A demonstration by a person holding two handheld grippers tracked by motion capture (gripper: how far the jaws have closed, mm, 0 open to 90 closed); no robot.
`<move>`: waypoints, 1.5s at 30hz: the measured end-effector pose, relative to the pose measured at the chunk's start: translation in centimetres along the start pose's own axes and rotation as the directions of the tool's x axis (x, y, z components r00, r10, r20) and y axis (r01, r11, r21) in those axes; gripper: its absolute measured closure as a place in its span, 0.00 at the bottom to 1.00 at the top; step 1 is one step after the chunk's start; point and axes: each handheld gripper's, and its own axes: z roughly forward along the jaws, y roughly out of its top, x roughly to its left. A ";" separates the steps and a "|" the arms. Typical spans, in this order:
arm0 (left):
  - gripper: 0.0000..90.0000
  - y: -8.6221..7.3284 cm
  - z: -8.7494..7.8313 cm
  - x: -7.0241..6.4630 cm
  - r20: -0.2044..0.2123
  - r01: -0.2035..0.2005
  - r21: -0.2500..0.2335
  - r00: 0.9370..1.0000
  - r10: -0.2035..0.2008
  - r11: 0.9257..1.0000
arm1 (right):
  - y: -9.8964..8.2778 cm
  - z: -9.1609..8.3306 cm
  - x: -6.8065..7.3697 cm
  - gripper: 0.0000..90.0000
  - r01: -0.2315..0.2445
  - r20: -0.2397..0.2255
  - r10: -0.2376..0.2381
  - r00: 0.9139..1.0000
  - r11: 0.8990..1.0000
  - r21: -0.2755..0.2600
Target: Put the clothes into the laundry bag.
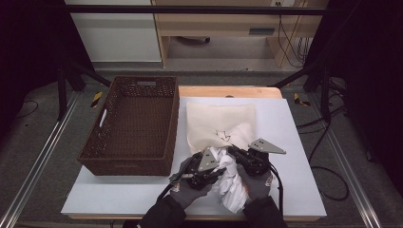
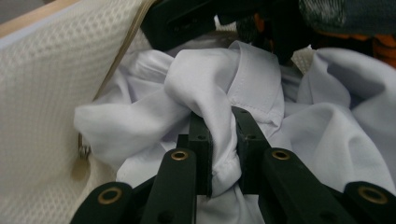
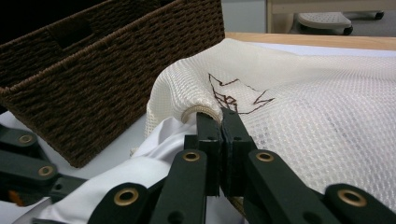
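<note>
Both grippers work at stuffing: left gripper (image 2: 219, 140) jaws clamp the white shirt (image 2: 205, 88), right gripper (image 3: 222, 135) jaws pinch the mesh bag (image 3: 327, 102) rim; next, push the shirt farther in.

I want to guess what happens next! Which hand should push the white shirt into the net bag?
Probably the left: its tool already pinches the white shirt, while the right tool holds the net bag open by its rim.

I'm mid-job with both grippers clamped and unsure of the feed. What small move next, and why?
Probably push the left gripper forward, carrying its pinched fold of the white shirt deeper into the mesh bag. The right gripper is shut on the bag's rim, holding the mouth up, and much of the shirt lies outside on the table.
</note>
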 end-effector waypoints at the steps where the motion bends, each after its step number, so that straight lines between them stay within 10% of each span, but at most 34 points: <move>1: 0.87 0.2 0.5 0.1 -0.004 -0.006 0.011 1.000 0.006 1.000 | 0.0 -0.1 0.0 0.98 0.002 0.001 -0.002 1.000 1.000 -0.005; 8: 0.86 -0.5 4.7 1.9 -0.055 0.035 0.064 0.998 -0.031 0.997 | 0.2 -0.3 0.0 0.98 0.006 -0.004 -0.006 1.000 1.000 -0.018; 13: 0.80 -0.7 4.7 1.9 -0.067 0.018 0.045 0.998 -0.015 0.999 | 0.0 -0.2 -0.3 0.98 -0.006 0.005 0.006 1.000 1.000 -0.005; 24: 0.26 -2.0 3.3 3.4 -0.087 0.118 -0.006 0.989 -0.119 0.993 | -0.1 0.0 0.0 0.98 0.008 0.026 -0.008 1.000 1.000 0.007; 30: 0.57 -2.0 3.8 3.8 -0.007 0.169 0.015 0.986 -0.169 0.986 | 0.0 -0.1 -0.1 0.98 0.008 0.021 -0.008 1.000 1.000 0.005; 34: 0.86 -1.3 3.3 2.6 -0.002 0.096 0.006 0.995 -0.096 0.995 | 0.0 -0.1 -0.1 0.98 0.004 0.017 -0.004 1.000 1.000 0.004; 40: 0.88 -0.4 4.6 1.8 0.026 0.005 -0.004 1.000 -0.004 1.000 | 0.1 -0.3 -0.3 0.98 -0.006 0.006 0.006 1.000 1.000 -0.012; 45: 0.85 -0.8 6.5 3.1 -0.025 0.074 -0.026 0.997 -0.075 0.997 | 0.1 -0.5 -0.4 0.98 -0.011 0.018 0.011 1.000 1.000 -0.018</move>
